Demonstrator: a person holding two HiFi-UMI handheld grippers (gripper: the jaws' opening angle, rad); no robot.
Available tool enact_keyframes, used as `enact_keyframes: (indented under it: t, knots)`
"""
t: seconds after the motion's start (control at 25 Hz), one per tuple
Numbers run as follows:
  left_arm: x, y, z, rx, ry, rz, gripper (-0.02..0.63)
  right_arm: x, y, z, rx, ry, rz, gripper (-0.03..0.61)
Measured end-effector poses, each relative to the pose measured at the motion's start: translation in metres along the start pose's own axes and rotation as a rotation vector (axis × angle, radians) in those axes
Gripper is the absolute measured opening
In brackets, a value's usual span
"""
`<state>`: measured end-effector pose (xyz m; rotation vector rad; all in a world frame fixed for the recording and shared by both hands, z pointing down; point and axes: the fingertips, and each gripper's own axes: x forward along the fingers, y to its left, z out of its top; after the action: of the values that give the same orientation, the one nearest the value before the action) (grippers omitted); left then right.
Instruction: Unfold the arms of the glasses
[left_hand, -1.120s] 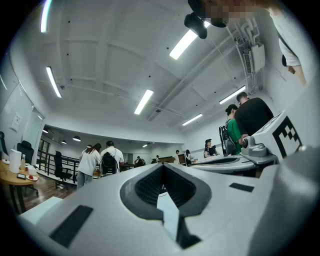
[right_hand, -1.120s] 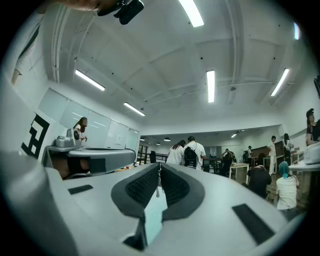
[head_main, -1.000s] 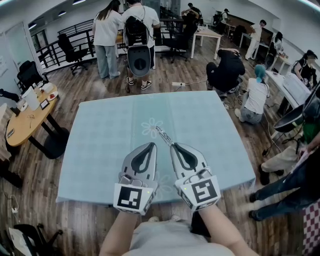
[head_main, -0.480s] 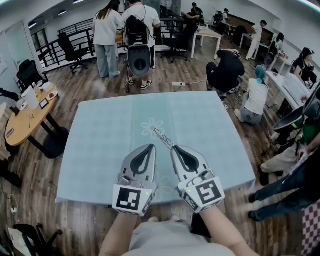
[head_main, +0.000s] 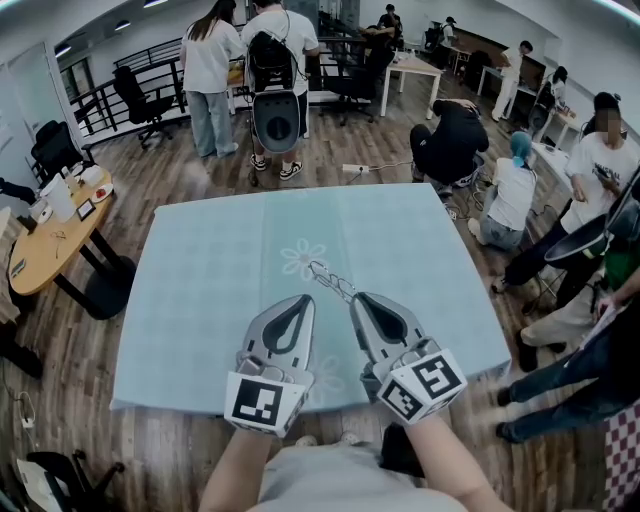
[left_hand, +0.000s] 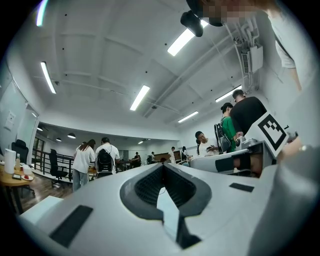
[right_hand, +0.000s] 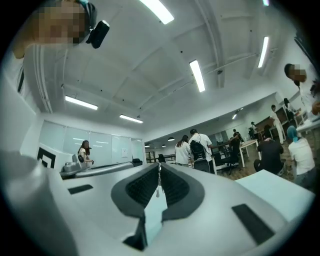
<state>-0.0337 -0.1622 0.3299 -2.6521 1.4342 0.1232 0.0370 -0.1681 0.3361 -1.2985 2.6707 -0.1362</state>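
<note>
A: Your right tool (head_main: 357, 297) is clenched on the glasses (head_main: 330, 278). In the right gripper view a thin piece of the frame (right_hand: 159, 184) sits pinched between its jaws.

B: The rest of the frame sticks out from the tip, up and to the left, over the flower print on the pale blue bench (head_main: 200, 280). I cannot tell whether it touches the cloth.

A: Your left tool (head_main: 301, 297) is clenched too, on nothing.

B: It lies just beside the right one, its tip near the glasses but apart from them.
</note>
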Motion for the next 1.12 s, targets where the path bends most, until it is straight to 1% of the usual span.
enact_keyframes:
  t: [0.16,0.24,0.36,0.52,0.56,0.6,0.64,0.68,0.72,0.88,1.12]
  knots:
    - [0.003,-0.003,0.000,0.008,0.004,-0.017,0.008,-0.003,-0.009,0.003,0.233,-0.047,0.051,0.020]
    - [0.004,-0.007,0.000,0.010,0.003,-0.032,0.008,-0.004,-0.012,0.004,0.306,-0.058,0.066,0.020]
    - [0.005,-0.011,0.000,-0.004,0.007,-0.056,0.008,-0.004,-0.012,0.004,0.341,-0.063,0.069,0.020]
    - [0.010,-0.015,-0.009,-0.057,0.034,-0.093,0.009,-0.003,-0.013,0.002,0.351,-0.069,0.067,0.020]
    - [0.011,-0.016,-0.011,-0.081,0.042,-0.101,0.009,-0.002,-0.014,0.002,0.347,-0.072,0.064,0.020]
    - [0.013,-0.019,-0.013,-0.121,0.050,-0.116,0.011,-0.002,-0.014,0.003,0.339,-0.075,0.060,0.020]
    - [0.014,-0.022,-0.014,-0.174,0.060,-0.137,0.031,-0.002,-0.013,0.003,0.325,-0.078,0.056,0.020]
    - [0.016,-0.025,-0.016,-0.234,0.070,-0.162,0.096,-0.003,-0.012,0.004,0.307,-0.081,0.051,0.020]
    - [0.018,-0.028,-0.017,-0.290,0.079,-0.182,0.136,-0.003,-0.011,0.005,0.286,-0.083,0.047,0.020]
    - [0.021,-0.033,-0.015,-0.465,0.077,-0.225,0.137,-0.005,-0.005,0.009,0.197,-0.105,0.042,0.020]
    - [0.025,-0.029,-0.010,-0.768,0.057,-0.251,0.126,-0.009,0.005,0.016,0.092,-0.139,0.065,0.020]
